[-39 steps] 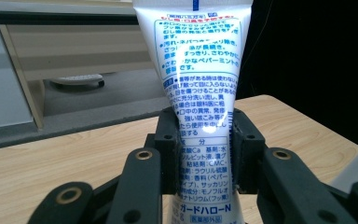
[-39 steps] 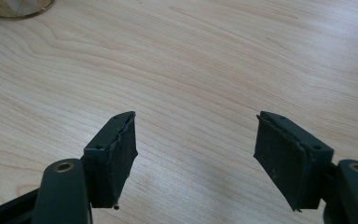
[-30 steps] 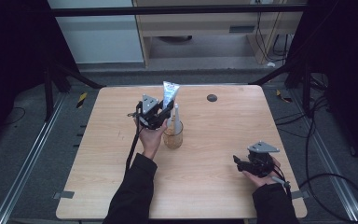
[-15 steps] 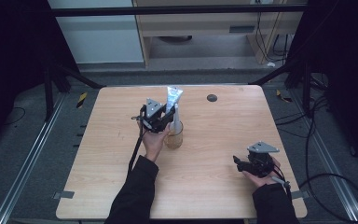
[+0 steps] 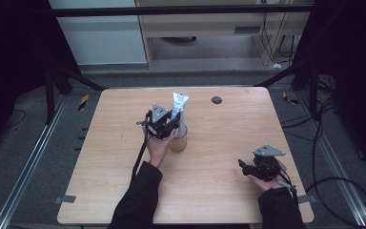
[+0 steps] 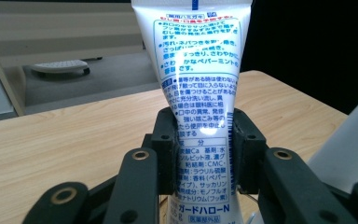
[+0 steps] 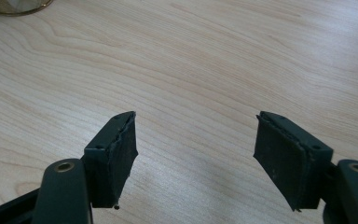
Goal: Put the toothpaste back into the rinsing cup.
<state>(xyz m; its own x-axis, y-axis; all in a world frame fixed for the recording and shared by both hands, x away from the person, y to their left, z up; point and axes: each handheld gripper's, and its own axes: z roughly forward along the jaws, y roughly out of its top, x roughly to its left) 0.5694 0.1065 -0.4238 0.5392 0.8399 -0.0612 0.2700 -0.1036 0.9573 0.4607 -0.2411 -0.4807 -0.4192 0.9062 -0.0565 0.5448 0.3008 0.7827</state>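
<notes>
My left gripper (image 5: 171, 123) holds a white toothpaste tube (image 5: 179, 102) upright, just behind a clear cup (image 5: 177, 143) near the table's middle. In the left gripper view the two pads press the tube (image 6: 200, 84) from both sides, and the blue print faces the camera. Those jaws have just been opening slightly, with the tube still between them. A pale slanted object (image 6: 352, 140) stands in the cup at the right. My right gripper (image 5: 244, 167) rests low at the table's front right. It is open, with bare wood between its pads (image 7: 196, 154). The cup's rim (image 7: 18, 5) shows at that view's top left.
A small dark round disc (image 5: 216, 99) lies near the table's far edge. The wooden table (image 5: 100, 167) has bare wood on its left side and front middle. Beyond the far edge are a dark floor and a low shelf unit (image 5: 205, 28).
The left hand has carried the tube a little to the right and lower, closer to the cup. The right hand has kept still.
</notes>
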